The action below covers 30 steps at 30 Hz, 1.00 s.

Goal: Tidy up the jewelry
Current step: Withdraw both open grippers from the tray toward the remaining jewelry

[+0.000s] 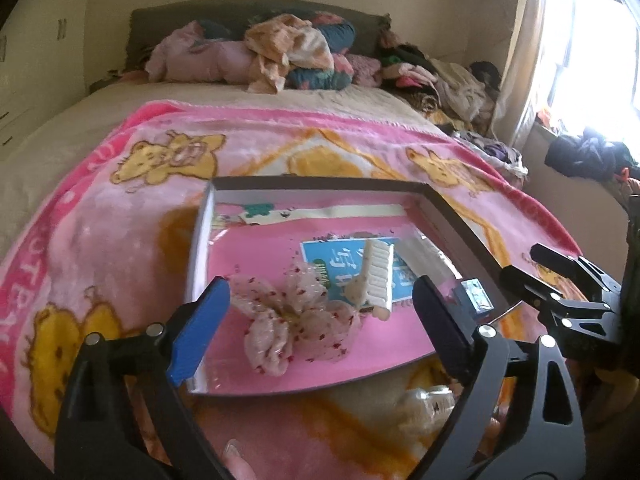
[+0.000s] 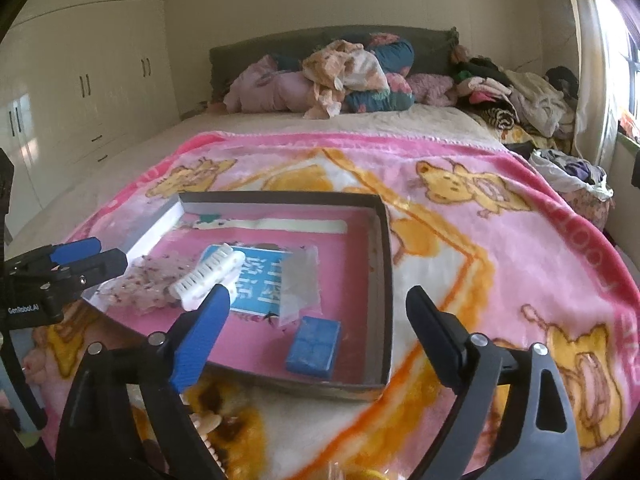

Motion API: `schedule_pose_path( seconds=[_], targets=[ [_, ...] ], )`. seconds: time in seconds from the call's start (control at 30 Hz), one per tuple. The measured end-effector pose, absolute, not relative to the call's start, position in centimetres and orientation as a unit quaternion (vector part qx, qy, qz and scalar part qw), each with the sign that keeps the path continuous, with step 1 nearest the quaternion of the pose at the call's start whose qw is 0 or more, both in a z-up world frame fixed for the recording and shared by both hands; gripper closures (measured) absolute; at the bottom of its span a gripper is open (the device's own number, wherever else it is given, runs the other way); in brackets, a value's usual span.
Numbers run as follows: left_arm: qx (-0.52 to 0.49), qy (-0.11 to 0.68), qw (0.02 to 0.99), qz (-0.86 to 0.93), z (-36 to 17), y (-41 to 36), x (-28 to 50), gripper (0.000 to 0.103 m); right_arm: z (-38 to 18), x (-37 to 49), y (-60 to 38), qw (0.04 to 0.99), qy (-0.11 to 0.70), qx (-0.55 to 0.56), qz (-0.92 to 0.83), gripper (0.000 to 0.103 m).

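Note:
A shallow pink-lined box [image 1: 448,220] [image 2: 384,264] lies on the pink bear blanket. In it are a sheer dotted bow hair tie [image 1: 296,316] [image 2: 140,280], a white comb clip [image 1: 378,276] [image 2: 208,276], a blue printed card [image 1: 340,256] [image 2: 260,280], a clear plastic bag [image 2: 300,284] and a small blue box [image 2: 314,346] [image 1: 476,296]. My left gripper [image 1: 320,320] is open and empty, its fingers either side of the bow, just above the box. My right gripper [image 2: 320,336] is open and empty over the box's near right corner.
The pink blanket [image 2: 500,240] covers the near half of a bed. Pillows and piled clothes [image 2: 352,76] lie at the headboard and along the right side. A beaded item [image 2: 212,432] lies on the blanket just in front of the box. Wardrobes [image 2: 80,80] stand at the left.

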<state>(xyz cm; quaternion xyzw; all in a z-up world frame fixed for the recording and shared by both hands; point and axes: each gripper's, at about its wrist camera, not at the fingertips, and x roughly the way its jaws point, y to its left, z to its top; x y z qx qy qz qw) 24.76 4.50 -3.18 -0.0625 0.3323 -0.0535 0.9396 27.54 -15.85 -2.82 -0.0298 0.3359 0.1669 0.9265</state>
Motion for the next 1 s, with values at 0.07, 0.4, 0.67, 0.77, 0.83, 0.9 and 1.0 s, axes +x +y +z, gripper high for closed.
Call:
schedule_pose_path(
  seconds=[0.07,0.4,0.67,0.77,0.83,0.9,1.0],
  targets=[
    [-0.068,0.328,0.941,-0.047,-2.8,5.0,23.9,0.017,-2.4,27.0,-15.7,0.928,0.331,-0.030,0.169,0.015],
    [-0.078,0.310,0.947,-0.026,-1.8,7.0,20.4,0.012,-0.4,24.1,-13.6,0.931,0.306,-0.047,0.193,0.013],
    [-0.075,0.298,0.951,-0.013,-1.6,8.2,17.9,0.012,0.6,21.4,-12.9,0.934,0.288,-0.043,0.206,0.012],
    [-0.077,0.291,0.954,-0.012,-1.3,8.5,16.9,0.012,1.1,20.4,-12.8,0.936,0.278,-0.041,0.211,0.012],
    [-0.075,0.285,0.955,-0.009,-1.0,8.6,16.4,0.012,1.5,19.8,-12.8,0.937,0.272,-0.040,0.213,0.012],
    [-0.076,0.281,0.957,-0.008,-0.7,8.7,15.9,0.012,2.0,19.2,-12.8,0.939,0.267,-0.038,0.214,0.012],
    [-0.076,0.274,0.959,-0.009,-0.4,8.8,15.0,0.012,2.4,18.6,-12.8,0.939,0.263,-0.038,0.219,0.011]
  ],
)
